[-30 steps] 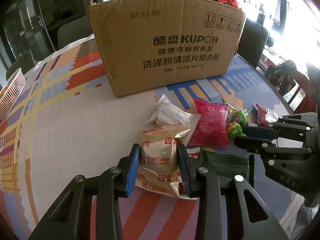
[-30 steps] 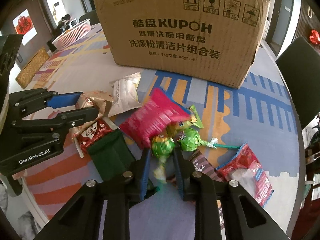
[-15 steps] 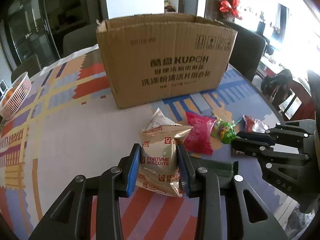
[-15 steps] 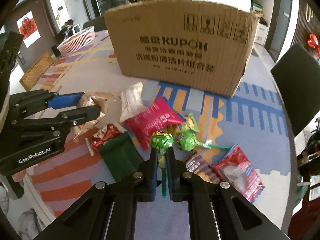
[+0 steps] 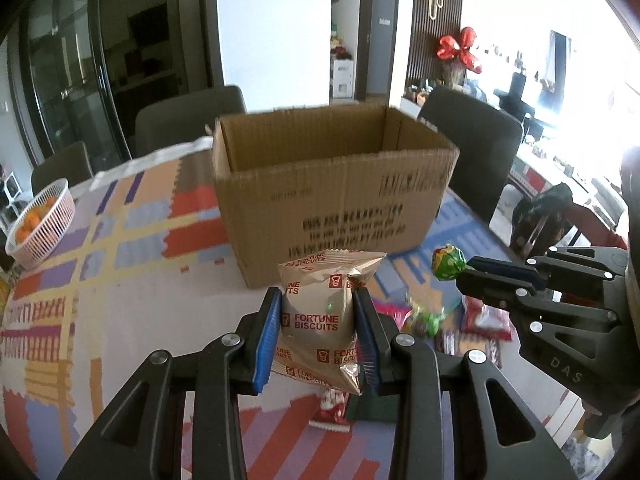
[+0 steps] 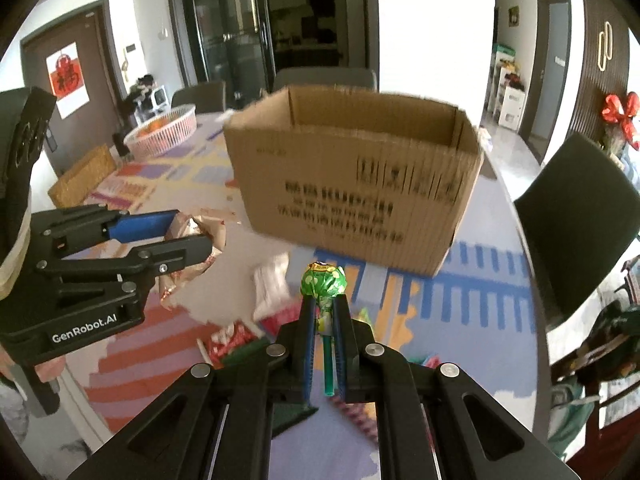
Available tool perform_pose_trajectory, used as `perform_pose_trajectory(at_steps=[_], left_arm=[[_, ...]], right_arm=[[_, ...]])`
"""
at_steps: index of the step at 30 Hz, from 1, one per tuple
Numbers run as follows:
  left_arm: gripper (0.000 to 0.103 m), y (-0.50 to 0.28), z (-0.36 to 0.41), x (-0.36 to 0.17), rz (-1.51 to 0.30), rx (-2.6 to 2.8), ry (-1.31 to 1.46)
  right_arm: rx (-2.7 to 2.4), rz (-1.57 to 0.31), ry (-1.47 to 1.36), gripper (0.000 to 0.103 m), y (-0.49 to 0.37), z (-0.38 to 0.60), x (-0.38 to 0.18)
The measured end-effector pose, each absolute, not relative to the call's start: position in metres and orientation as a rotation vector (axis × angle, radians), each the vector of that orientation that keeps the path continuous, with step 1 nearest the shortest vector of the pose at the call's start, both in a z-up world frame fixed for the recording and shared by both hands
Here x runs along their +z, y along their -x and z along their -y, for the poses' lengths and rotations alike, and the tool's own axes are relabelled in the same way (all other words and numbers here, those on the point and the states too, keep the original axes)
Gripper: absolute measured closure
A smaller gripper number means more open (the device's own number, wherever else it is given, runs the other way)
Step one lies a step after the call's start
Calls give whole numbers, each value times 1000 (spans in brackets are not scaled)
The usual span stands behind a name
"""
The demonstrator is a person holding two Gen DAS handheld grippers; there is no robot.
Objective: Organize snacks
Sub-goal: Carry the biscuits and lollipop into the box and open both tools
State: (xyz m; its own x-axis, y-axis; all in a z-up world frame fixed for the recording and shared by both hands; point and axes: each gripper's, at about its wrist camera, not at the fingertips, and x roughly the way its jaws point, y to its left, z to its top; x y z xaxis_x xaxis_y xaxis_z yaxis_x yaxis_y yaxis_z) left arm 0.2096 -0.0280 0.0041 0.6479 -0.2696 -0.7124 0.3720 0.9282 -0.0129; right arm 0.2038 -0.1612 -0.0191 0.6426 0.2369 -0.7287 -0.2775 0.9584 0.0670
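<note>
Nearest to me, my left gripper (image 5: 316,332) has its jaws pinching the Fortune Biscuits packet (image 5: 320,312) across its middle, held clear of the surface. My right gripper (image 6: 323,320) has its jaws pressed onto the stick of a green lollipop (image 6: 322,280), the wrapped head poking out past the tips. Both loads are airborne, short of the cardboard box (image 5: 332,188), whose open top faces up.

Below and between the grippers the remaining snacks (image 5: 436,324) lie loose on the patterned surface (image 5: 120,280); I would keep well above them.

To do this well I'd carry each load high enough to clear the box's near wall, bring one gripper over the opening at a time so they don't collide, and release only once the item is inside the rim. The packet is slack, so I'd hold firm until then.
</note>
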Motion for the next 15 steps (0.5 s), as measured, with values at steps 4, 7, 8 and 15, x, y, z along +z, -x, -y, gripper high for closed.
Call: perform_pose_trajectory(at_steps=[4,7,8,15], left_arm=[[67,-218,31,21,-753,-368,-134],[67,-225,33,31,-731,-370,-132],[67,-229,34,36,-723,-370,-130],[67,-251,39,58,-684,-373,-118]], right_arm=[[282,-770,38,93,-212,164,2],[275,-736,31,93,-219,166,15],[274,-726,30,93,-222,167,20],[260,-658,25,93,-242,171,48]])
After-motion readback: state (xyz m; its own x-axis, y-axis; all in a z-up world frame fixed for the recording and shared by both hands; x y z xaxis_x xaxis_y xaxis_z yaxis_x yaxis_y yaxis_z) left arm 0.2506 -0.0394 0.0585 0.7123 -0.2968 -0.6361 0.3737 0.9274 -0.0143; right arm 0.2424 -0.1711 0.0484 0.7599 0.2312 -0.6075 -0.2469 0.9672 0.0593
